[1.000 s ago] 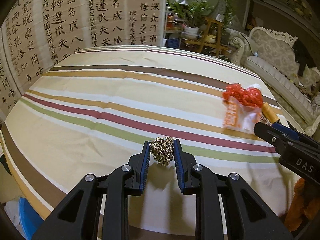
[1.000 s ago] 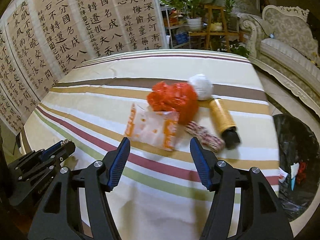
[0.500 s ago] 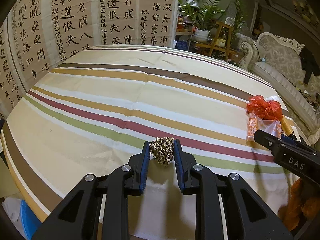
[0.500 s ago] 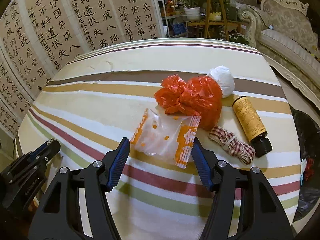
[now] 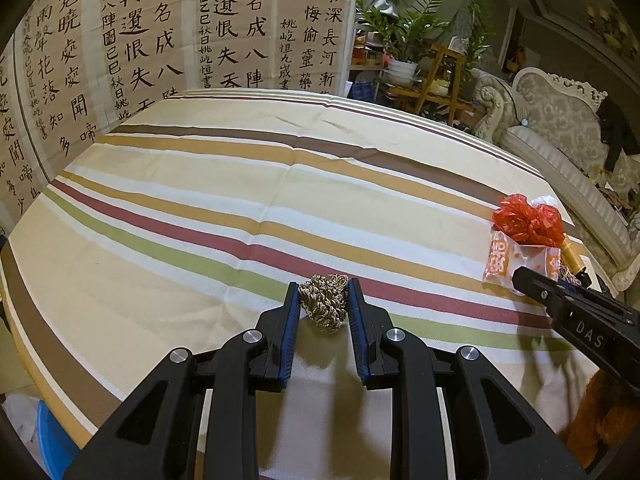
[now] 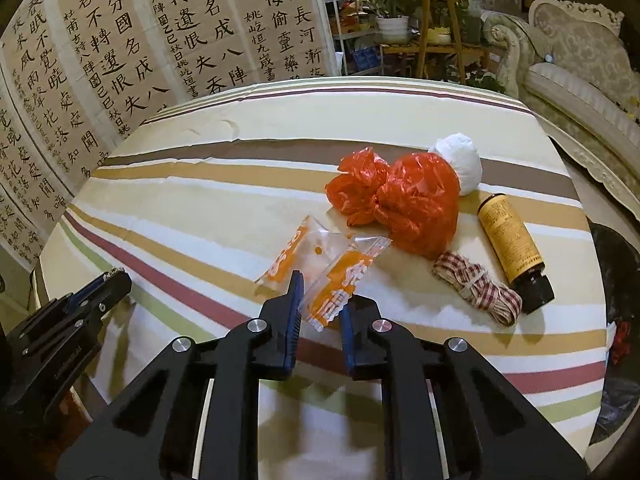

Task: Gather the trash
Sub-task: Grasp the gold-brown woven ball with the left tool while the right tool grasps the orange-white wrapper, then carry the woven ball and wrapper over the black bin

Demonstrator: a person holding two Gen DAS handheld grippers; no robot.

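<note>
The left gripper [image 5: 324, 306] jaws clench a brown rope wad [image 5: 325, 305] above the striped worktop [image 5: 200, 208], while the right gripper [image 6: 320, 306] jaws are closing on an orange-printed wrapper [image 6: 320, 272]

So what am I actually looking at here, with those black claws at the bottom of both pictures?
No robot here: a person holds a hand-held gripper in each hand, and each carries a wide-angle camera that looks along its two fingers. So one picture is the left tool's view and the other the right's.

The left hand-held gripper is shut on a bundle of brownish twine. The right hand-held gripper is closing, with a clear and orange snack wrapper between its fingers.

On the striped tablecloth lie more things: a crumpled red plastic bag, a white ball, an amber bottle with a black cap and a bundle of checked ribbon. The job is collecting trash.
</note>
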